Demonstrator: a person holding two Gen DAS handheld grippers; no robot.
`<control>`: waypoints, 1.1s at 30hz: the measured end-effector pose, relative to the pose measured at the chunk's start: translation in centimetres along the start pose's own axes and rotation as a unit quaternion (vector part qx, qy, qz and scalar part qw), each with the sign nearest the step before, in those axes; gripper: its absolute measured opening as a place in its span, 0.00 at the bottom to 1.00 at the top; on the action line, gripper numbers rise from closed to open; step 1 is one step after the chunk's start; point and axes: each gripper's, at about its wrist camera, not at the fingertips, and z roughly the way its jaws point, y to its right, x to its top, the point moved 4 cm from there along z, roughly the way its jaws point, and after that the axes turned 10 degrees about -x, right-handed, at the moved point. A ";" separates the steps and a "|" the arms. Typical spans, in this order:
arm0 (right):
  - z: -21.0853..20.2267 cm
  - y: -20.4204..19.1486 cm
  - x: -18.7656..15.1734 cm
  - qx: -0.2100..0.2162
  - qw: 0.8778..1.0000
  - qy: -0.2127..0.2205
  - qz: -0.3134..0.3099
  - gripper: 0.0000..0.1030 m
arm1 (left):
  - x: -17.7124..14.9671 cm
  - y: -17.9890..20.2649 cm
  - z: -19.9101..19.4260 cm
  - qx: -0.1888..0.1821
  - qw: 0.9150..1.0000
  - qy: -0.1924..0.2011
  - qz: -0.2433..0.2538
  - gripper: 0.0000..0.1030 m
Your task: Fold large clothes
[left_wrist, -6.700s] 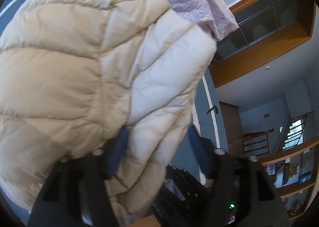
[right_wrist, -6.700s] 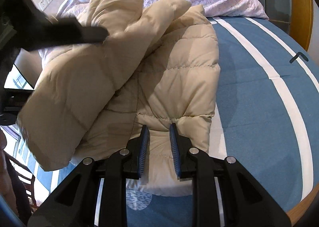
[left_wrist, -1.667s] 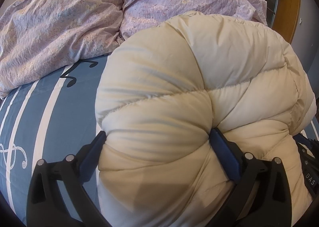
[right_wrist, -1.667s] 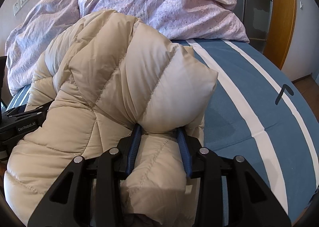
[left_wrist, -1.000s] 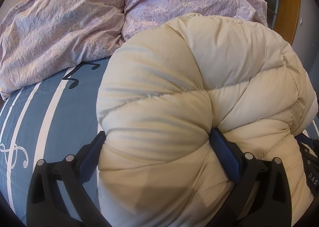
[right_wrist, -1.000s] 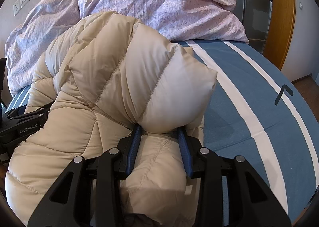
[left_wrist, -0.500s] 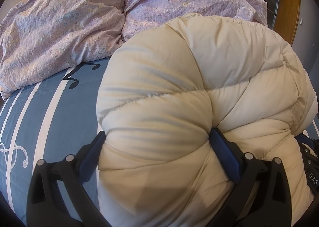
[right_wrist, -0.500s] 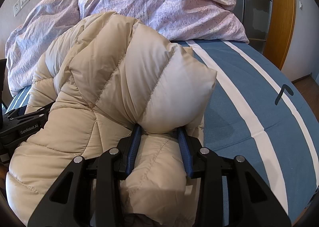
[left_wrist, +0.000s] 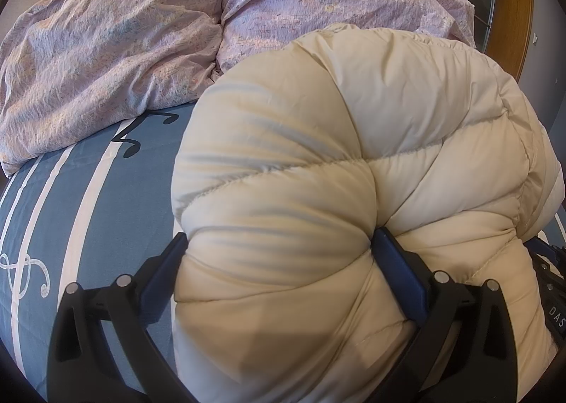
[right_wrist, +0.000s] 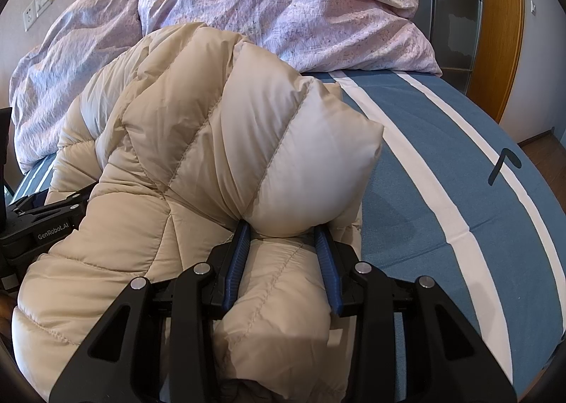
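Note:
A cream quilted puffer jacket [left_wrist: 318, 162] is bunched up over the blue striped bed. My left gripper [left_wrist: 279, 244] is clamped on a thick fold of it, the jaws held wide apart by the padding. My right gripper [right_wrist: 283, 229] is shut on another thick fold of the jacket [right_wrist: 219, 141] near its right end. The left gripper's black body [right_wrist: 39, 222] shows at the left edge of the right wrist view. The jacket's underside and lower edge are hidden.
Two lilac pillows [left_wrist: 141, 24] lie at the head of the bed, also in the right wrist view [right_wrist: 283, 3]. The blue sheet with white stripes [right_wrist: 442, 191] spreads to the right and to the left [left_wrist: 70, 208]. A wooden frame [right_wrist: 502, 21] stands at the far right.
In the last second nothing has visibly moved. Several seconds ago the jacket lay more spread out; now both grippers hold it bunched in thick folds.

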 end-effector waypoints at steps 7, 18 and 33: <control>0.0 0.0 0.0 0.000 1.000 0.000 0.001 0.39 | 0.1 -0.2 0.0 0.001 1.000 0.001 -0.002 0.98; -4.1 6.1 2.1 0.084 0.989 -0.019 0.117 0.87 | 0.0 -0.4 -0.1 0.002 1.000 0.002 -0.014 0.98; 2.2 4.0 0.5 0.200 0.951 -0.168 0.166 0.96 | -0.4 -0.2 -0.4 0.010 1.000 0.007 -0.019 0.98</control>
